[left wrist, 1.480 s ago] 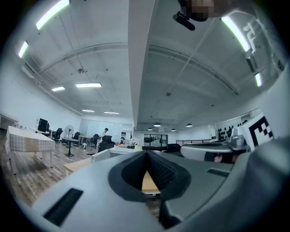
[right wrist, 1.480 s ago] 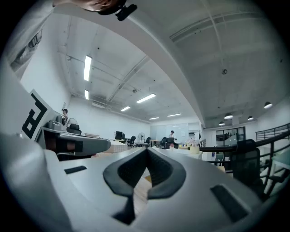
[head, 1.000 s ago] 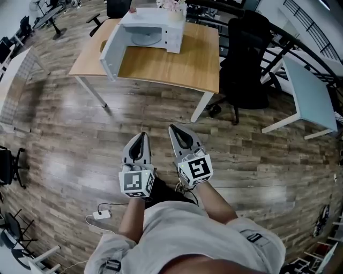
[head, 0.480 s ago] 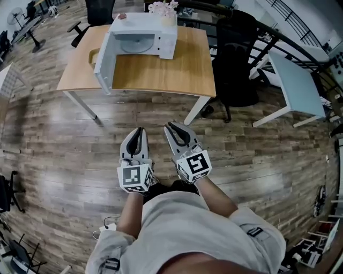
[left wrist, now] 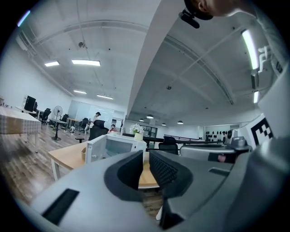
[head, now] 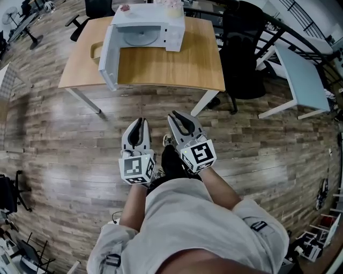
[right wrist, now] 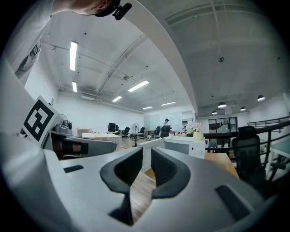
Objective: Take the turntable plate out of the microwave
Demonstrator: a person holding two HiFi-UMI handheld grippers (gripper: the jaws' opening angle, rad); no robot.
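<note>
- Turntable plate (head: 140, 36) sits inside the microwave (head: 153, 21), a pale round disc on the oven floor. It's at the top of the head view, a bit left of centre.
- Microwave door (head: 107, 59) hangs wide open, swung out to the left and down the frame, so the cavity is in plain sight.
- That microwave stands at the far edge of a wooden table (head: 177, 64), with some flowers (head: 172, 4) right behind it at the top edge.
- Left gripper (head: 139, 124) and right gripper (head: 178, 119) are side by side near the middle of the head view. Both point up the frame toward the table but are well short of it, over the plank floor (head: 64, 139).
- On the left one the jaws have just been opening and now stand a narrow slit apart. Its own view shows the ribbed pads (left wrist: 162, 170) with only the table edge and floor visible through the gap, so it's loose and holding nothing.
- Same deal on the right: its jaws have just been opening too. There's a slim gap between the dark pads (right wrist: 164, 167) with nothing caught in it, just the far-off microwave and floor showing through.
- Black office chair (head: 244, 53) is parked at the table's right end, and a pale table (head: 303, 75) sits further right.
- Person's light shirt (head: 182, 225) fills the bottom of the head view.
</note>
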